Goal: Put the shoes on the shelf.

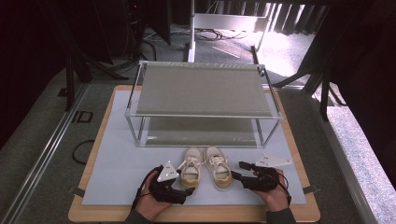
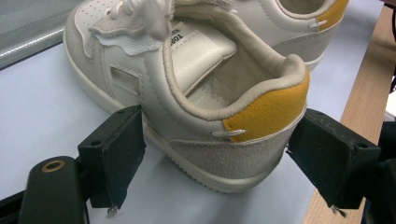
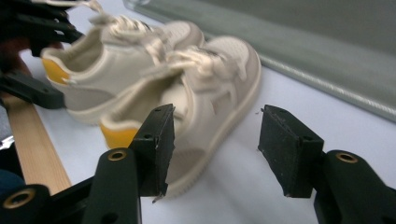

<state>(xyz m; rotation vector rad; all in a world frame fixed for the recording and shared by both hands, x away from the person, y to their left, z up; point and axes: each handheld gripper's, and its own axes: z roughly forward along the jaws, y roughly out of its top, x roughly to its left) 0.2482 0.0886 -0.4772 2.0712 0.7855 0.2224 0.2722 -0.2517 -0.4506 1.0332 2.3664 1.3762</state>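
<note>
The high view looks forward and down from above the person's side of the table (image 1: 116,186), taking in the whole rack (image 1: 203,88). Each gripper view sits low and very close, looking along its own jaws from opposite sides. All three views share the pair of shoes (image 1: 205,168) (image 2: 196,93) (image 3: 154,88).

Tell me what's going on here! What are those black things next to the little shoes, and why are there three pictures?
A person sits at a table holding a squeezing tool in each hand: the left gripper and the right gripper. One camera looks down from above; one rides on each tool. Two small white-and-yellow shoes stand before a metal shelf. The left shoe has its heel between the left jaws, which seem to touch its sides. The right shoe isn't held; those jaws are open beside it.
</note>
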